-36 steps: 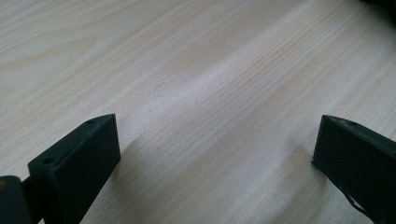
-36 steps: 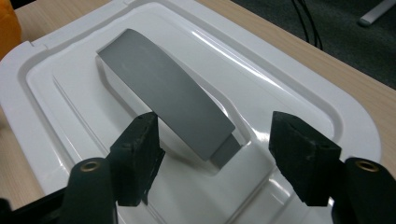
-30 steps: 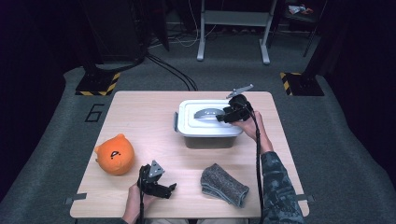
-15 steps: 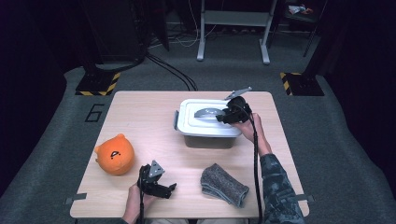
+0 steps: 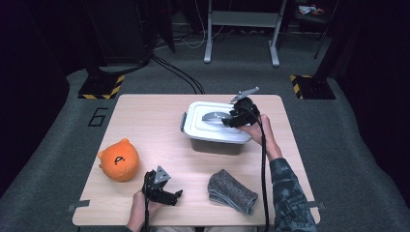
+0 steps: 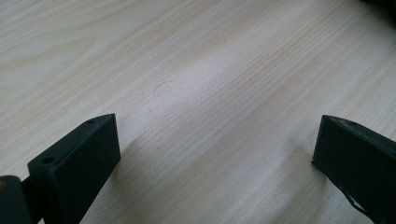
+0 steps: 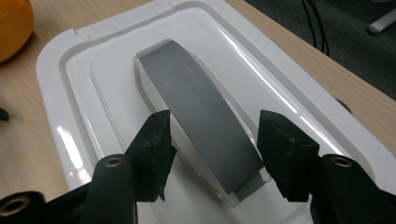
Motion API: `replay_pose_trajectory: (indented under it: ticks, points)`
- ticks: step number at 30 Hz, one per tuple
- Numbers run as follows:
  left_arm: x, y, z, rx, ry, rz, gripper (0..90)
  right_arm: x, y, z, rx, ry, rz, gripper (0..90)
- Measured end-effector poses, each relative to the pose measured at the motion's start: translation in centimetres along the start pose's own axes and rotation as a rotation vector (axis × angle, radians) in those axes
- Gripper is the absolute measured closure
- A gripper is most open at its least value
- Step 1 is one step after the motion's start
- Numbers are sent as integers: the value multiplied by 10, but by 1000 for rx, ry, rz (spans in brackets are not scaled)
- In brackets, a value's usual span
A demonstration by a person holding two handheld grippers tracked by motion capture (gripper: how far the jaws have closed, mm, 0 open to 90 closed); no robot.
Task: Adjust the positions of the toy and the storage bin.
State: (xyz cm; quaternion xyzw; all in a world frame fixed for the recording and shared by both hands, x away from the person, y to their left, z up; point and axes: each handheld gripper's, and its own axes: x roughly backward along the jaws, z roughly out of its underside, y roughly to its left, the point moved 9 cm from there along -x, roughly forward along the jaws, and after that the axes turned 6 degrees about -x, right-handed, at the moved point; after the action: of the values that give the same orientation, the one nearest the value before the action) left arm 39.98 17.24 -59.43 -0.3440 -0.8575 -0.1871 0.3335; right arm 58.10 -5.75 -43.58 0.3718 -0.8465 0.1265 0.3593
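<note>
A white box (image 5: 212, 126) with its lid (image 7: 116, 56) on sits on the counter (image 5: 145, 121), toward 1 o'clock from the counter's middle. A grey handle (image 7: 201, 112) arches across the lid top.

The right tool (image 7: 212, 135) hangs over the lid at the box's 3 o'clock end, held by the right hand (image 5: 256, 133). Its jaws straddle the handle, one on each side. They have just been opening, and a gap shows between the right pad and the handle; the left pad is close to the handle's edge, and I cannot tell whether it touches. Nothing is clamped.

The left tool (image 6: 215, 140) lies low at the counter's 6 o'clock edge in the left hand (image 5: 140, 210), jaws wide apart over bare wood, holding nothing.

An orange plush (image 5: 119, 160) sits at 8 o'clock on the counter, well apart from the box. A grey cloth (image 5: 231, 191) lies at 5 o'clock, between the two forearms, just right of the left tool.
</note>
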Motion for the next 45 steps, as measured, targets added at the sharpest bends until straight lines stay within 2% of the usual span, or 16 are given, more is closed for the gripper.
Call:
replay_pose_trajectory:
  ticks: [2, 5, 12, 13, 16, 25, 28, 29, 32, 33, 34, 36, 37, 38, 39, 45]
  points:
    - [0, 0, 0, 0, 0, 0, 3, -1, 1, -2, 15, 14, -2, 497]
    - [0, 0, 0, -2, 0, -1, 4, -2, 0, -3, 24, 15, -16, 504]
    - [0, 0, 0, 0, 0, 0, 3, -2, 6, 1, 5, 8, -29, 542]
    - [0, 0, 0, 0, 0, 0, 3, -2, 6, 1, 22, 5, -29, 547]
    - [0, 0, 0, 0, 0, 0, 3, -2, 7, 2, 17, 1, -26, 562]
    - [0, 0, 0, 0, 0, 0, 3, -2, 13, 3, -20, -10, 18, 589]
    - [0, 0, 0, 0, 0, 0, 3, -3, 17, 2, -58, -7, 34, 592]
    - [0, 0, 0, -3, 2, 1, 3, -3, 18, 2, -45, -3, 35, 593]
    - [0, 0, 0, -3, 2, 1, 3, -4, 21, 1, -62, 15, 54, 586]
    - [0, 0, 0, -3, 2, 1, 3, -5, 21, -1, -40, 13, 56, 577]
    - [0, 0, 0, -3, 2, 1, 3, -6, 22, -3, -46, 7, 54, 570]
    - [0, 0, 0, -3, 2, 1, 3, -8, 21, -7, 10, 1, 44, 552]
    - [0, 0, 0, -3, 2, 1, 3, -9, 21, -10, 27, -6, 45, 565]
    - [0, 0, 0, -3, 2, 1, 3, -10, 24, -10, 39, -1, 22, 590]
    - [0, 0, 0, -3, 2, 1, 3, -13, 23, -11, 52, 2, 31, 613]
    - [0, 1, 0, -9, 3, -3, 3, -16, 29, -12, 61, -2, 17, 644]
